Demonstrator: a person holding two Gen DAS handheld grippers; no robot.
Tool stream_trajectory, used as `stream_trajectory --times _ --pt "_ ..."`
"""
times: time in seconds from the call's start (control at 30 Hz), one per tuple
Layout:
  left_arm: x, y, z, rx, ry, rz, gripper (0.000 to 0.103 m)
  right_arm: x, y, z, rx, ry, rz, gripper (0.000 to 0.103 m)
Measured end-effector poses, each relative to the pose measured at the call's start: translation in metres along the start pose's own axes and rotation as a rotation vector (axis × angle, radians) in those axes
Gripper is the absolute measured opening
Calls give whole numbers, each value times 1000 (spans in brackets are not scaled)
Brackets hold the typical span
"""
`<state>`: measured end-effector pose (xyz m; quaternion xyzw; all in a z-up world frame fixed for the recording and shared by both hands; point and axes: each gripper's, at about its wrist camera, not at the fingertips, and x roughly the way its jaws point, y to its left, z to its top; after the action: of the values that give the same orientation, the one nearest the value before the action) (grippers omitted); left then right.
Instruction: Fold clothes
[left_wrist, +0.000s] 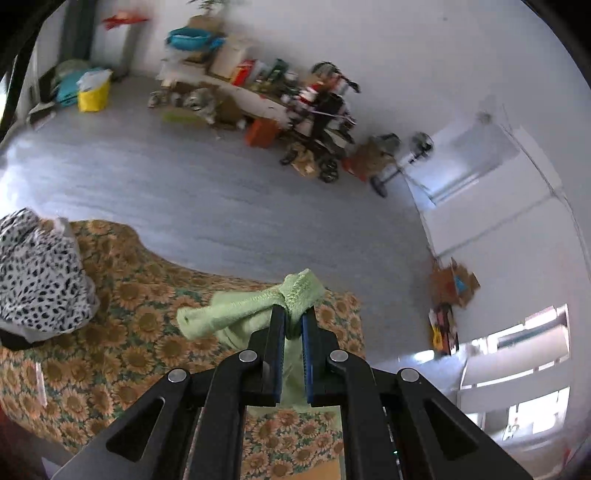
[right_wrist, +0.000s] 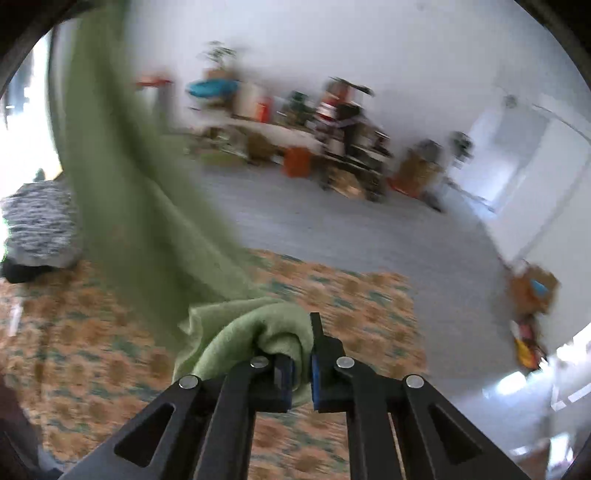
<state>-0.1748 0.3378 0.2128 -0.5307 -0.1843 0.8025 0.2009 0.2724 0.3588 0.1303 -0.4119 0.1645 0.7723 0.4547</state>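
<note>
A light green knit garment (left_wrist: 236, 310) is held up above the sunflower-print cloth surface (left_wrist: 122, 343). My left gripper (left_wrist: 293, 314) is shut on one bunched edge of it, with fabric sticking out past the fingertips. My right gripper (right_wrist: 303, 332) is shut on another bunched part of the green garment (right_wrist: 140, 206), which stretches up and to the left across the blurred right wrist view. The lower part of the garment is hidden behind the grippers.
A black-and-white spotted garment (left_wrist: 37, 280) lies piled on the left of the sunflower surface; it also shows in the right wrist view (right_wrist: 37, 225). Beyond the surface edge is grey floor (left_wrist: 221, 184), with cluttered shelves and boxes (left_wrist: 258, 96) along the far wall.
</note>
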Motion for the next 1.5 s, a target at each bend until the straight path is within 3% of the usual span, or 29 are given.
stream_trajectory --times 0.1,0.27,0.43,0.57,0.63,0.73,0.87,0.97,1.03,1.13,1.23,1.3,1.33,1.37,1.5 --pt "-9 24 6 -54 -19 -6 8 -10 -46 11 91 -6 -80 7" --pt "-18 38 6 -68 -28 -33 8 -52 -96 46 182 -111 -151 7" --pt "-19 40 2 -47 -44 -47 8 -75 -98 76 206 -196 -152 7" --pt "-19 46 -14 -12 -62 -47 8 -78 -85 81 212 -215 -93 7" --pt "-11 59 -36 12 -52 -24 8 -75 -70 66 195 -198 -49 8" --pt "13 94 -80 33 -4 23 8 -54 -43 28 167 -117 35 8" --pt "76 179 -161 -35 120 195 8 8 6 -61 128 124 155 8" --pt "126 252 -233 -184 259 293 8 55 40 -129 111 343 232 8" --pt "149 291 -277 -305 338 309 8 81 65 -173 87 496 287 8" --pt "172 336 -333 -471 414 307 8 99 103 -220 -19 631 325 8" --pt "174 347 -346 -532 423 299 9 95 108 -220 -64 631 339 11" --pt "173 347 -344 -537 448 330 27 90 108 -215 -89 618 346 21" --pt "171 344 -339 -518 464 358 33 88 108 -213 -101 611 349 35" --pt "165 338 -333 -498 453 365 40 86 107 -210 -113 604 353 38" --pt "142 298 -293 -413 391 296 52 74 74 -185 -81 539 320 44"
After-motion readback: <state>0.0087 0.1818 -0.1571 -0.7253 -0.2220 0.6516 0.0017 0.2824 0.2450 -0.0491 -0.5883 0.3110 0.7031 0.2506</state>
